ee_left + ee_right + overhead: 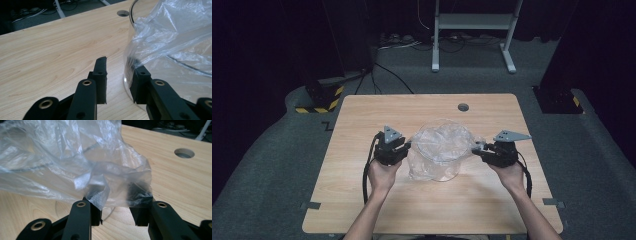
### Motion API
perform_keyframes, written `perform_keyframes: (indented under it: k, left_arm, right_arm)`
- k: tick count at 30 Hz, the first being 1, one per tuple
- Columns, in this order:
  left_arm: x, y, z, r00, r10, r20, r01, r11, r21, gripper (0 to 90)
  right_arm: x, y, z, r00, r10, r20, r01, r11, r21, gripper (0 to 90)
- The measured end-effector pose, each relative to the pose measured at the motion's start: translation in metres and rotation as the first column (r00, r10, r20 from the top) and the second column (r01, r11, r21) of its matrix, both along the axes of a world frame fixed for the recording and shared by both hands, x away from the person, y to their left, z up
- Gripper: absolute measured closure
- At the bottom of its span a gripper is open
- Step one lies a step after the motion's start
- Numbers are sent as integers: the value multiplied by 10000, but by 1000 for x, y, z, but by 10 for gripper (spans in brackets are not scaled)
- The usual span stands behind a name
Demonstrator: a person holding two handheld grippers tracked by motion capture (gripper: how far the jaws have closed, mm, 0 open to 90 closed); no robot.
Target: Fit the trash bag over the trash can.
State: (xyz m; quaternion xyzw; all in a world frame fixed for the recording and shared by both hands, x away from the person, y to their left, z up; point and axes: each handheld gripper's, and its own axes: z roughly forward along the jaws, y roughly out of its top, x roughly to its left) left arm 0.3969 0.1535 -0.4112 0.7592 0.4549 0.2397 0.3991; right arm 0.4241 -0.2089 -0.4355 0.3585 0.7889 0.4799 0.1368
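High view, upright clear container (439,150), mouth up, plastic bag (439,142) draped, both fingers' grip unclear.

The clear plastic bag (75,162) drapes over both tips of the right gripper (117,195), so whether they pinch the film cannot be told. In the left gripper view the clear container (131,50) runs off the right edge, film hiding its rim. The high view's lower edge crops the bench (422,210) and both forearms.

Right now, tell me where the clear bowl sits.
In the high view the clear bowl sits mid-table between both grippers, draped in a plastic bag.
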Motion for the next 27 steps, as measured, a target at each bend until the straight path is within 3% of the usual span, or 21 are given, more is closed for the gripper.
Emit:
perform_keyframes:
  k: [4,8,16,20,24,27]
  left_arm:
    - [7,2,0,10000,40,-68,-38,9998,208,699]
    - [14,3,5,10000,68,-15,-68,10000,-46,699]
    - [21,5,14,10000,37,86,-35,9995,-317,700]
    - [25,4,14,9999,-25,-118,19,9987,-519,704]
    - [28,3,15,9995,-147,-278,129,9978,-648,733]
    - [31,1,17,9989,-331,-332,308,9974,-651,787]
  right_arm:
    - [5,0,-5,9999,-109,-48,109,9999,102,651]
    - [8,0,-4,9997,-231,-84,233,9993,283,629]
    - [-11,-9,11,9990,7,445,-49,9955,943,615]
    - [-18,-7,19,9978,389,544,-453,9916,1212,619]
    - [-25,0,26,9925,1022,671,-1093,9876,1125,670]
    - [-27,6,33,9898,1078,935,-1169,9883,975,770]
